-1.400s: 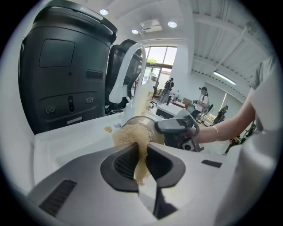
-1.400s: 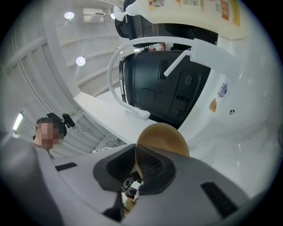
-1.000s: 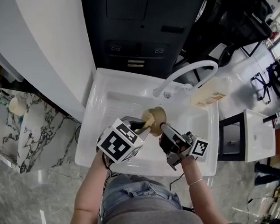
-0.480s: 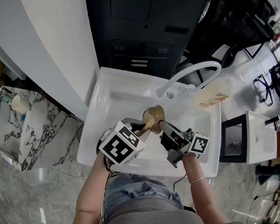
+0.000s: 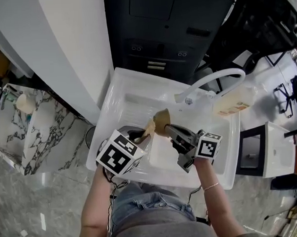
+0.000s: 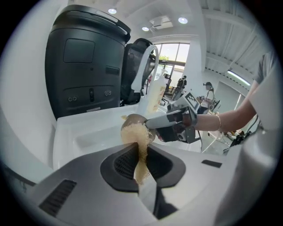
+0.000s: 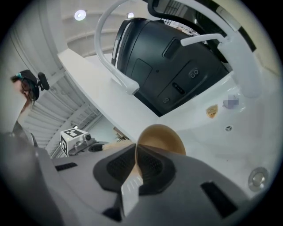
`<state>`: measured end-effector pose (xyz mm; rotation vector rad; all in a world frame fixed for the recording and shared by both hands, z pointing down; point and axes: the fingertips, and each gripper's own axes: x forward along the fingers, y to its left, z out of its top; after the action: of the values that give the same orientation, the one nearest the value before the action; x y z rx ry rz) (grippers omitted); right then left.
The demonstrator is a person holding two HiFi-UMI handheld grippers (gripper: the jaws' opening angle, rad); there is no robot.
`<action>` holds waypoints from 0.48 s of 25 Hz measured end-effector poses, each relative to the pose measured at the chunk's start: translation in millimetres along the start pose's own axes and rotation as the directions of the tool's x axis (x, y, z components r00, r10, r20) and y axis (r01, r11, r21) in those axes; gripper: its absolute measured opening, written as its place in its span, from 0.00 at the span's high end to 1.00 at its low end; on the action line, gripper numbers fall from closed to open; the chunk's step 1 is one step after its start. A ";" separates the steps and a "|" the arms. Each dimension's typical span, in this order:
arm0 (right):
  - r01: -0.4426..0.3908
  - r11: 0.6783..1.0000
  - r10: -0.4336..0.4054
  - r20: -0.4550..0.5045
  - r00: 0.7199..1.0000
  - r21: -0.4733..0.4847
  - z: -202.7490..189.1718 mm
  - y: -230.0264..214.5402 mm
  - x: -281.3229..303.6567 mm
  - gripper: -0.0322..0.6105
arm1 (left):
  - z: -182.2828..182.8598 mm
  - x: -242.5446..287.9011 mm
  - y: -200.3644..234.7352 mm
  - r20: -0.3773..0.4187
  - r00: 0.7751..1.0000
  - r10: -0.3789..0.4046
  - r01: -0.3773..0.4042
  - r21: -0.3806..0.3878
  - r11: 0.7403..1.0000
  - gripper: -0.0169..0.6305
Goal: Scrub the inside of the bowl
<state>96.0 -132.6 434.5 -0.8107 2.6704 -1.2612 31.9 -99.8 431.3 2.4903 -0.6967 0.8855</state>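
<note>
Centre frame, above the white sink [image 5: 118, 97]: right gripper [image 5: 170, 131] clamped on the rim of a tan bowl [image 5: 162, 119] held on edge, left gripper [image 5: 141, 135] closed on a fibrous tan scrub pad [image 5: 150, 126] against the bowl.
</note>
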 end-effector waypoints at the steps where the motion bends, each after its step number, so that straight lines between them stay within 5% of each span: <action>1: 0.014 1.000 -0.015 -0.028 1.000 -0.024 -2.5 -0.7 4.0 0.91 | -3.6 -2.9 6.9 -0.003 1.000 0.021 -0.021 -0.011 1.000 0.90; 12: 0.065 0.913 -0.200 -0.304 0.931 -0.402 -35.6 3.0 55.7 0.91 | -31.0 -19.2 48.5 -0.027 0.993 0.115 -0.117 -0.080 0.990 0.90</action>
<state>36.8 -133.8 464.0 -0.9054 3.2651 -0.9826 -23.3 -116.0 450.5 2.3848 -0.8598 0.9060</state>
